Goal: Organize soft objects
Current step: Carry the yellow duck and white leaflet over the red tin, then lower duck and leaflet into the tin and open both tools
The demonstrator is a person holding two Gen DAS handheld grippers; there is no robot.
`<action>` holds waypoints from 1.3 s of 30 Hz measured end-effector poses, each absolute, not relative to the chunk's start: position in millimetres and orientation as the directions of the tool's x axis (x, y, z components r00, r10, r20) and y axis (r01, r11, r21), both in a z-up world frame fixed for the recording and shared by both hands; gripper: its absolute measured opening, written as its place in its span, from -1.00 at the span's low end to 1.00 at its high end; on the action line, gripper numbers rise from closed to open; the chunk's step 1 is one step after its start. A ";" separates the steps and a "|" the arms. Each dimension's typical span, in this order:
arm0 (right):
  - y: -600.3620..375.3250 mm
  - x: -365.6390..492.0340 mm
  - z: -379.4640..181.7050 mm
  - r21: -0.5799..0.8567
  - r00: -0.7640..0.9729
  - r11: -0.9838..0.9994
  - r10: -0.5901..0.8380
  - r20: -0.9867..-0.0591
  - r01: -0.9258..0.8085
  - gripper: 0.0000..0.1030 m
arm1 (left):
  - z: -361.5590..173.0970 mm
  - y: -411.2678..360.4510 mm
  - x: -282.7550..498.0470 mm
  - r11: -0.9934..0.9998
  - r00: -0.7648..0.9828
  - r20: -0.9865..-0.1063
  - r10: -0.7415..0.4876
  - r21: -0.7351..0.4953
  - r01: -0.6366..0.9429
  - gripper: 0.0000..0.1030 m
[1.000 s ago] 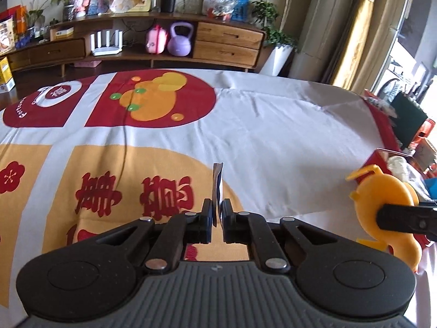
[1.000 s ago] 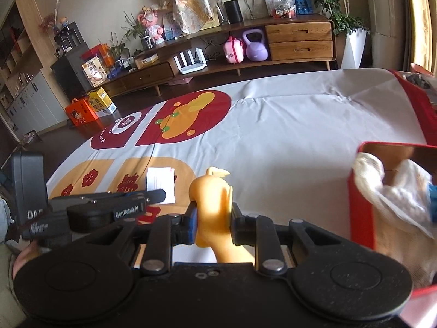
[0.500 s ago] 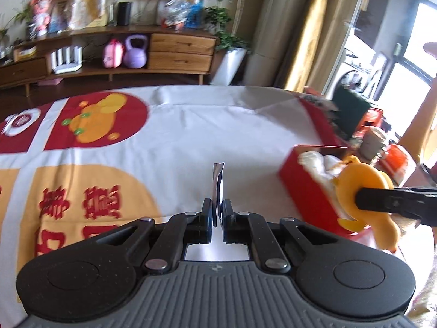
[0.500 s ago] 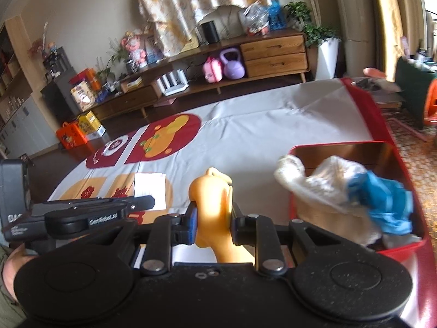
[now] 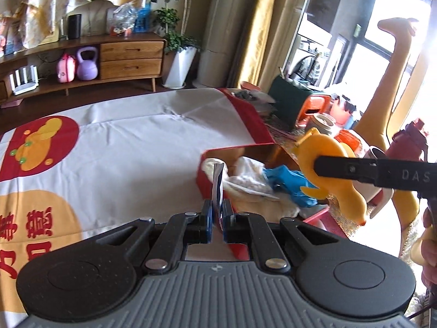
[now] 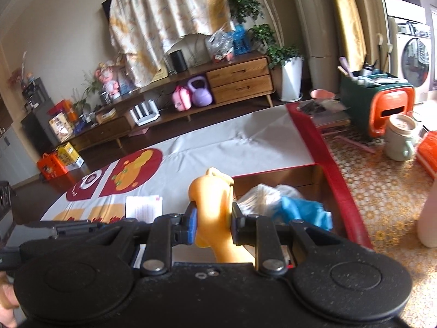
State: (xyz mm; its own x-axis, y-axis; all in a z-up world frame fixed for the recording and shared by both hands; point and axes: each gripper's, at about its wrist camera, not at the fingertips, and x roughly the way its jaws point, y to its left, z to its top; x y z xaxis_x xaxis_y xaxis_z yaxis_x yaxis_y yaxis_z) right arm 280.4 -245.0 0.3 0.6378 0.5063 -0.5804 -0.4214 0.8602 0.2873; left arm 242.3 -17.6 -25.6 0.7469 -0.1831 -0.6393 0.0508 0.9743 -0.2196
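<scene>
Left wrist view: thin flat packet [image 5: 217,181] pinched edge-on in the left tool [image 5: 215,213], pads closed on its lower end. Long axis runs straight away from the camera, free end pointing toward the red box [image 5: 232,153]. Packet hangs in the air just in front of the box's near wall, not touching it.

Same view, right side: orange rubber duck toy [image 5: 325,169] clamped in the right tool [image 5: 322,167], black finger [image 5: 355,170] crossing its body. Toy's long axis runs diagonally, beak end up-left, narrow tail end down-right. It sits above the right side of the box, apart from the contents.

Right wrist view: right tool [image 6: 212,222] closed on the duck toy [image 6: 213,205], blue pads pressing both flanks. Toy stands upright between them, head end pointing away from the camera, lower part running back under the tool body.

Red box [image 6: 330,188] holds white crumpled plastic [image 6: 262,195] and a blue glove [image 6: 303,209], piled together and touching. Box rests on the white and red printed cloth [image 6: 224,150] covering the tabletop, at its right edge. White paper sheet [image 6: 143,205] lies flat on the cloth left of the toy. Wooden sideboard [image 6: 232,78] with a purple kettlebell [image 6: 201,95] stands well behind. Part of a hand [image 5: 428,248] shows at the right edge of the left view.
</scene>
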 end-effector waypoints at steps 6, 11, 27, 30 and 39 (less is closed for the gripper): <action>-273.4 291.7 -1.5 0.290 0.665 0.880 0.474 -0.577 -0.376 -0.56 | -26.5 -54.5 254.4 0.972 0.718 -0.660 -0.220 -0.207 0.108 -0.87; -290.5 304.1 -5.2 0.296 0.679 0.893 0.450 -0.581 -0.338 -0.56 | -30.6 -80.8 265.1 0.966 0.690 -0.677 -0.255 -0.207 0.154 -0.87; -292.3 367.7 -37.8 0.294 0.648 0.914 0.405 -0.644 -0.279 -0.55 | -55.7 -132.3 304.8 0.957 0.610 -0.738 -0.288 -0.200 0.209 -0.87; -286.5 376.1 -47.1 0.291 0.630 0.914 0.405 -0.663 -0.281 -0.54 | -62.9 -134.0 313.2 0.959 0.599 -0.750 -0.281 -0.198 0.203 -0.87; -278.3 389.3 -76.0 0.277 0.591 0.922 0.387 -0.708 -0.272 -0.54 | -81.9 -139.3 334.2 0.958 0.563 -0.776 -0.284 -0.203 0.203 -0.87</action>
State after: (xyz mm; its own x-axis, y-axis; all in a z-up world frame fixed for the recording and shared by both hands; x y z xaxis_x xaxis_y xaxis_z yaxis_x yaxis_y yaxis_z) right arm 389.3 -278.3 -76.1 0.5912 0.3869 -0.7077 -0.2720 0.9217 0.2767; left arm 334.2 -139.3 -81.9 0.5634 -0.2842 -0.7758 0.2032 0.9578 -0.2033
